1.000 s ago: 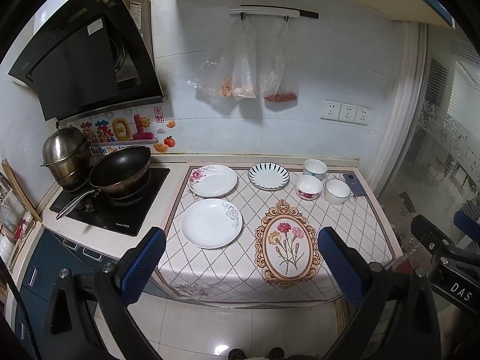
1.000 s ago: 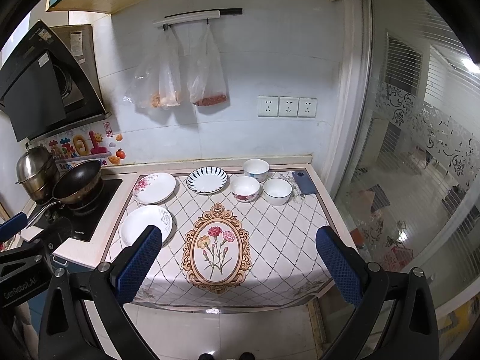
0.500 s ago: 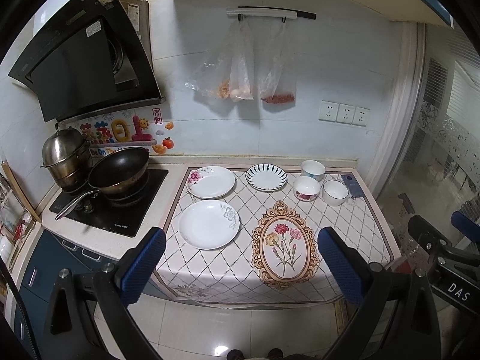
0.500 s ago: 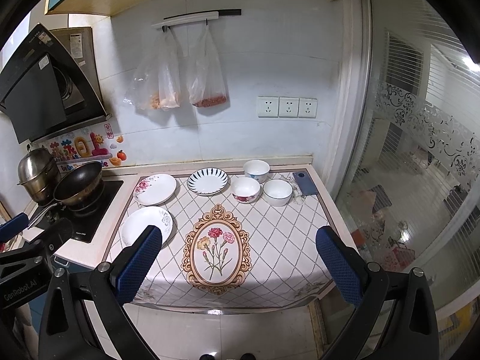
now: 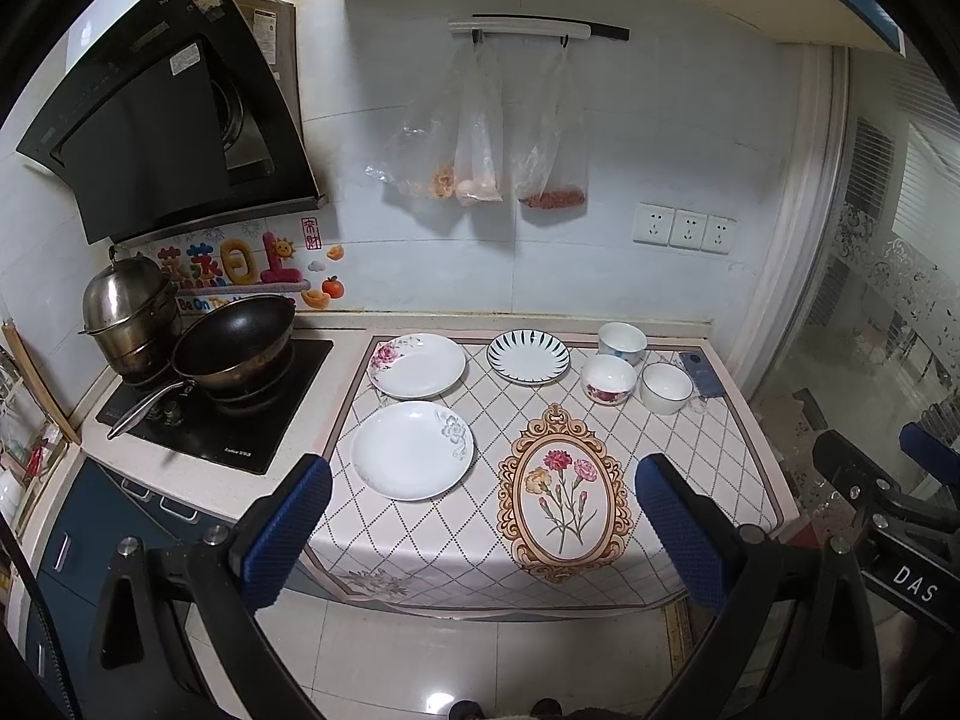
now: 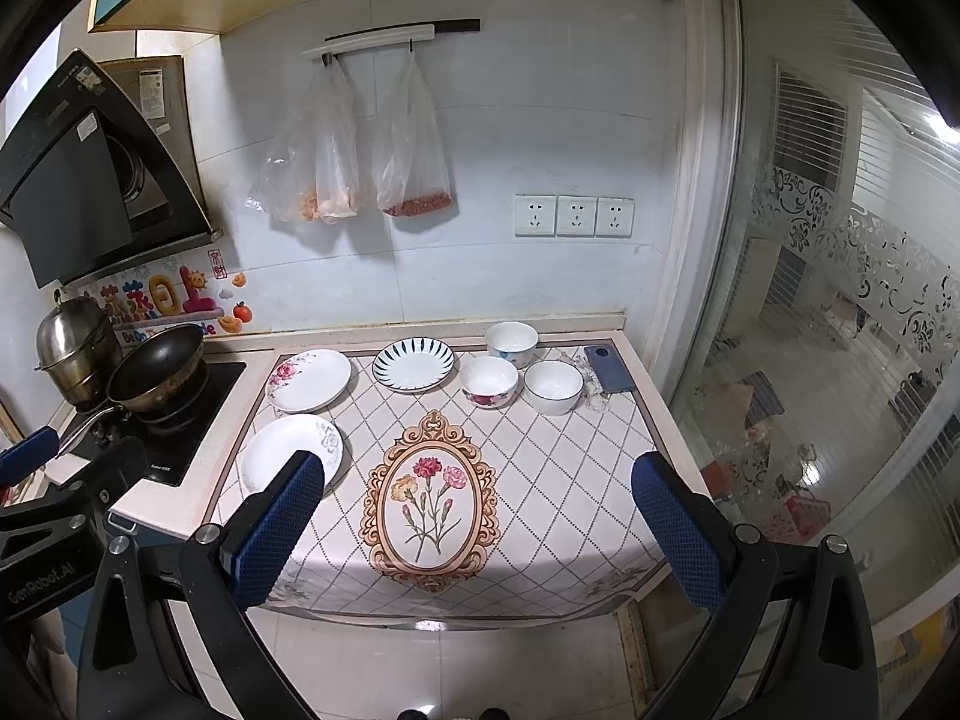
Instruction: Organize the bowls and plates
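Both my grippers, left and right, hang wide open, empty, short of the counter; plates lie ahead-left, nearer my left, bowls back-right, nearer my right

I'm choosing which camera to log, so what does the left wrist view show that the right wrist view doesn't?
Only the left wrist view shows the blue cabinet drawers under the stove. Only the right wrist view shows the red basket beyond the glass partition. Both show three plates, three bowls, the wok and the phone; both hand-held grippers are open.
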Demonstrator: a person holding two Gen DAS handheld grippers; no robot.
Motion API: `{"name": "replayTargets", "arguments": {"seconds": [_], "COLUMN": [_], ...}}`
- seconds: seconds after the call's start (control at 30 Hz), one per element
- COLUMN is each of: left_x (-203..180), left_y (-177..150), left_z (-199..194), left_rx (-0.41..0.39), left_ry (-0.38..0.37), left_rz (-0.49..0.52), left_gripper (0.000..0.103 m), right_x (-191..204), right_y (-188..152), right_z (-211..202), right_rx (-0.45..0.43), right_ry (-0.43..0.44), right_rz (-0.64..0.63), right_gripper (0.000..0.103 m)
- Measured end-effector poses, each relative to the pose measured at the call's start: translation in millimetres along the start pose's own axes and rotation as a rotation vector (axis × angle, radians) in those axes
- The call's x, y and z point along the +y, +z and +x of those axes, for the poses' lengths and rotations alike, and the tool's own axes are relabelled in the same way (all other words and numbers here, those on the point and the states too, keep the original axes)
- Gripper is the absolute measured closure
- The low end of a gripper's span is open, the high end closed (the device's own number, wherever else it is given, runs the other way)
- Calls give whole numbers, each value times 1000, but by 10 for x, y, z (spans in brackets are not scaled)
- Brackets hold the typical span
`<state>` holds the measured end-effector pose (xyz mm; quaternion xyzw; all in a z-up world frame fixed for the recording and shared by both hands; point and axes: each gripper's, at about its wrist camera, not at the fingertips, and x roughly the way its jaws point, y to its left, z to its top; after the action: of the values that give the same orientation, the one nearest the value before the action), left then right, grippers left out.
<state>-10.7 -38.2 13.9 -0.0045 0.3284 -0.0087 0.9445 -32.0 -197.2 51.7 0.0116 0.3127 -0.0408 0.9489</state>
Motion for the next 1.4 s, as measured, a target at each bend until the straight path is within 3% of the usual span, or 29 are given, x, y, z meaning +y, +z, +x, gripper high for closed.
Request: {"name": "replayTargets", "arguments": {"seconds": [0.33,0.53,0.67,0.8,0.9,1.0,1.13,1.27,1.4], "left_x": [10,387,1021,1565,1848,2104,2227,2309,2344], "left_y": [-23,28,18,-23,-112,-254,-499,-661,-734], "left_z": [41,442,1166,2050,2660,3416,4219,4781,5062], "left_rx": [-2,-17,71,220,317,446,601,700,751], "left_ry": [9,124,227,245,214,141,56,-3,-47], "left_rz": [-14,-102,-196,-239,-257,-261,-244,-228,-218], "left_gripper": [0,0,0,0,0,2,18,28,35], "right_x": [-82,-204,-10,412,777,1101,1471,1631,1767], "right_y": [19,37,12,-100,-247,-397,-641,-840,-972], "right_z": [38,425,1221,2197,3018,3703,4663,5279,5665], "right_rx": [1,6,142,302,442,530,623,703,749], "right_ry": [20,138,297,393,460,470,454,451,471], "right_rz": [9,77,64,52,88,98,125,175,220], "right_gripper": [0,0,0,0,0,0,3,20,36]}}
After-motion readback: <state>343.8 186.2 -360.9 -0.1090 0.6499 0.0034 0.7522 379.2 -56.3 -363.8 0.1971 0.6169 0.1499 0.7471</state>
